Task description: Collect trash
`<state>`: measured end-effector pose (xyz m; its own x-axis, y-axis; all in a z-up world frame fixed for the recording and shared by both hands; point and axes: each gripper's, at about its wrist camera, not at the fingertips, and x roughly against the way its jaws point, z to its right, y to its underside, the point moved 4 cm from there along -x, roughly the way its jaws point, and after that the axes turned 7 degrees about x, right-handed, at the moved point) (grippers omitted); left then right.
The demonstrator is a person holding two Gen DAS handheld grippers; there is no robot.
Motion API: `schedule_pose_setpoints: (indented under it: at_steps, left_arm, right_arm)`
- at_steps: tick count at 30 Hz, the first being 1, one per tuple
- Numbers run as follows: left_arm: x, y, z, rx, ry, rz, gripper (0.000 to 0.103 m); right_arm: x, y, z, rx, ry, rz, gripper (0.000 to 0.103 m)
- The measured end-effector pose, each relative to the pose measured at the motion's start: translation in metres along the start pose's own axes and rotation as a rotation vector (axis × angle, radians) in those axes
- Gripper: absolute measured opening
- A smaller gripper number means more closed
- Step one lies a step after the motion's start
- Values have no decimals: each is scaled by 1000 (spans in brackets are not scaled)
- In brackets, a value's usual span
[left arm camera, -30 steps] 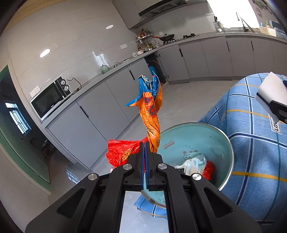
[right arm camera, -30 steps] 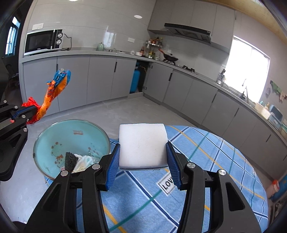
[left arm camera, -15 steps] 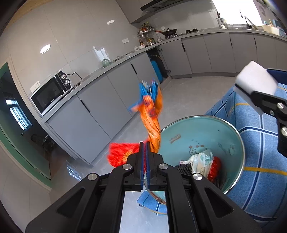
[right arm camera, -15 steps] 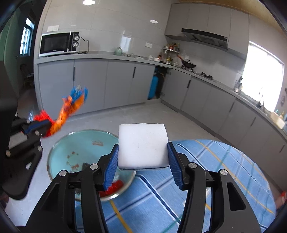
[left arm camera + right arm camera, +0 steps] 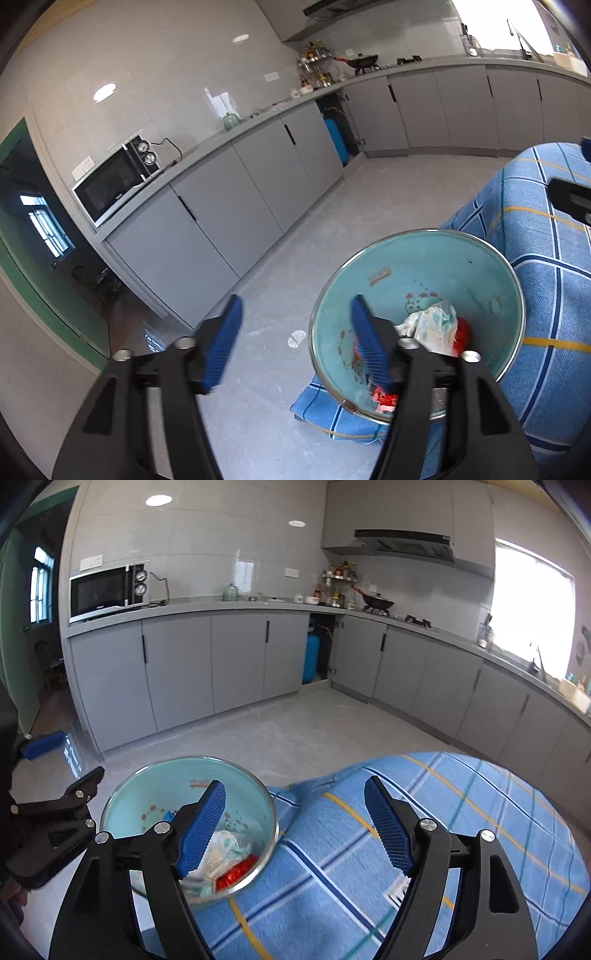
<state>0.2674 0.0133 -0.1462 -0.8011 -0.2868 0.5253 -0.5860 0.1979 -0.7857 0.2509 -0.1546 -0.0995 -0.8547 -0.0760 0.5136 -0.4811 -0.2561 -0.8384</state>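
A teal bowl (image 5: 424, 269) (image 5: 166, 786) sits at the edge of the blue plaid tablecloth (image 5: 554, 295) (image 5: 332, 867). It holds a crumpled white wrapper (image 5: 432, 325) (image 5: 225, 849) and red trash (image 5: 461, 332) (image 5: 236, 875). A red scrap (image 5: 384, 398) lies low in the bowl, behind one finger of my left gripper (image 5: 295, 347) (image 5: 55, 819). That gripper's jaws are opening, with nothing between them, at the bowl's left rim. My right gripper (image 5: 295, 827) is also opening and empty, over the bowl's right rim and the cloth. The white block is not visible.
Grey kitchen cabinets (image 5: 240, 664) run along the far wall, with a microwave (image 5: 107, 594) on the counter. A blue tank (image 5: 312, 657) stands in an open cabinet. Grey floor lies between table and cabinets, with a small white scrap (image 5: 296, 338) on it.
My left gripper has opened and the orange and blue wrapper has left it. My right gripper has opened wider and the white block is gone from between its pads.
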Motion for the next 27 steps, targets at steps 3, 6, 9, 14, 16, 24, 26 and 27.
schedule_pose_setpoints:
  at_steps: [3,6,9,14,16,24,26,27]
  left_arm:
    - [10,2,-4,17,4,12,66]
    - [23,3,-5,28,9,31,70]
    - [36,3,-11,50,15,54,77]
    - [62,-2,-18,81,35,102,78]
    - [71,-5,-20,90,43,120,79]
    - [98,-16,-28,112,54,180,83]
    - [103,-19,-30,117,56,190,84]
    - [104,-19,-30,118,56,193,84]
  right_arm:
    - [18,5,5,-25,19,9,82]
    - [38,9,8,-38,35,24,82]
    - [59,10,6,-46,45,46,82]
    - [92,7,4,-46,61,93,85]
    - [101,8,4,-38,68,105,85]
    - [124,2,2,-25,88,140,86]
    - [126,1,2,-22,87,142,86]
    - [127,0,2,-20,88,144,86]
